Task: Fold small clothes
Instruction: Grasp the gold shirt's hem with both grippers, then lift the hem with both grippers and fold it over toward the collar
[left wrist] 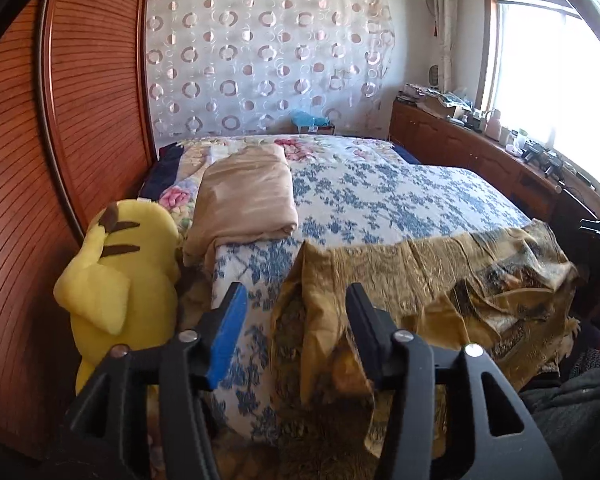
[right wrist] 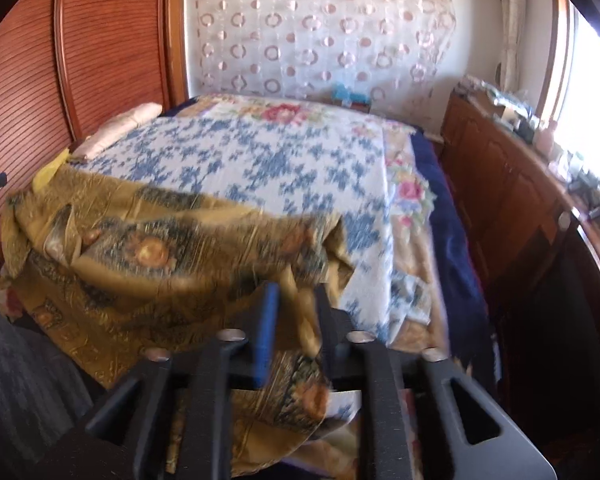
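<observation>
A mustard-gold patterned garment (left wrist: 440, 276) lies crumpled across the near edge of the bed, over the blue-flowered cover (left wrist: 380, 192). My left gripper (left wrist: 296, 292) is at the garment's left end. Its jaws stand apart and a raised fold of the cloth sits between them, unpinched. In the right wrist view the same garment (right wrist: 140, 248) spreads to the left. My right gripper (right wrist: 296, 290) is at its right end, open, with a strip of cloth hanging loose between the blue pad (right wrist: 266, 320) and the black finger. The cloth below both grippers is hidden.
A yellow plush toy (left wrist: 116, 272) and a folded beige blanket (left wrist: 244, 196) lie at the bed's left side, against a wooden wardrobe (left wrist: 60, 120). A cluttered wooden sideboard (left wrist: 480, 152) runs under the window on the right. Dark clothing of the person (right wrist: 20, 380) is near the bed edge.
</observation>
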`<action>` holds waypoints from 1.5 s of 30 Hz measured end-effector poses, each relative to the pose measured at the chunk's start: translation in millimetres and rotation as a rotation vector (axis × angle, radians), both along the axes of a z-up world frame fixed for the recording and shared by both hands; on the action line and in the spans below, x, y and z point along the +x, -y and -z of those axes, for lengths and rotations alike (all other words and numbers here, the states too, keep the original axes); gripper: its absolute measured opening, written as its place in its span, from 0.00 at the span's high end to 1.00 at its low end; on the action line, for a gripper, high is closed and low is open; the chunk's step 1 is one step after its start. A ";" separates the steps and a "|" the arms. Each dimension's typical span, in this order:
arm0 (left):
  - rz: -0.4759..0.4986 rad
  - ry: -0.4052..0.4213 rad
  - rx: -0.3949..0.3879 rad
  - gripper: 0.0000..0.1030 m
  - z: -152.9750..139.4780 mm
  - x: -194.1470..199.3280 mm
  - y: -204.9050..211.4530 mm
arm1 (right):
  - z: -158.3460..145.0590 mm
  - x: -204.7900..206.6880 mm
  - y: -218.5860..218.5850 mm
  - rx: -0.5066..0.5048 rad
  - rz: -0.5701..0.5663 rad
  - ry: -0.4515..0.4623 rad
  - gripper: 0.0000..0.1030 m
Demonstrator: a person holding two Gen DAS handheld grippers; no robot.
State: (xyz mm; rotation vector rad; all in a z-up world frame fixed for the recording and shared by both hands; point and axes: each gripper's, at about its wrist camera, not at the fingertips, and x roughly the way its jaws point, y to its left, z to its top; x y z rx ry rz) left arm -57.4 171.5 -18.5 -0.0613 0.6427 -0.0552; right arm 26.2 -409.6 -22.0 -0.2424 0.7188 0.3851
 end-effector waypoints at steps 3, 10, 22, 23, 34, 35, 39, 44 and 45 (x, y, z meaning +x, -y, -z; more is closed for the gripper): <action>0.017 -0.006 0.001 0.48 -1.2 23.5 -0.1 | -3.7 14.8 -3.5 0.007 0.001 0.022 0.44; 0.039 -0.085 0.005 0.48 19.8 79.5 3.7 | 17.4 64.0 -25.2 0.007 -0.011 -0.018 0.43; 0.065 -0.278 0.008 0.48 76.2 123.5 6.9 | 76.9 106.1 -16.3 0.019 0.065 -0.181 0.39; 0.066 -0.284 0.012 0.48 78.0 124.0 8.1 | 76.9 104.8 -15.7 0.022 0.065 -0.177 0.39; 0.074 -0.291 0.026 0.46 81.2 126.9 11.8 | 79.1 106.8 -11.3 0.012 0.104 -0.167 0.31; 0.079 -0.292 0.031 0.47 81.3 127.3 12.7 | 79.0 105.1 -12.3 0.018 0.090 -0.165 0.38; 0.135 -0.291 0.006 0.79 78.8 126.2 17.6 | 78.0 96.6 -26.7 0.031 -0.008 -0.165 0.83; 0.155 -0.200 0.012 0.96 48.4 104.1 34.1 | 61.1 76.3 -35.5 0.036 -0.047 -0.110 0.94; 0.162 -0.163 0.001 0.96 35.6 96.6 35.4 | 52.7 71.2 -35.3 0.040 -0.047 -0.089 0.94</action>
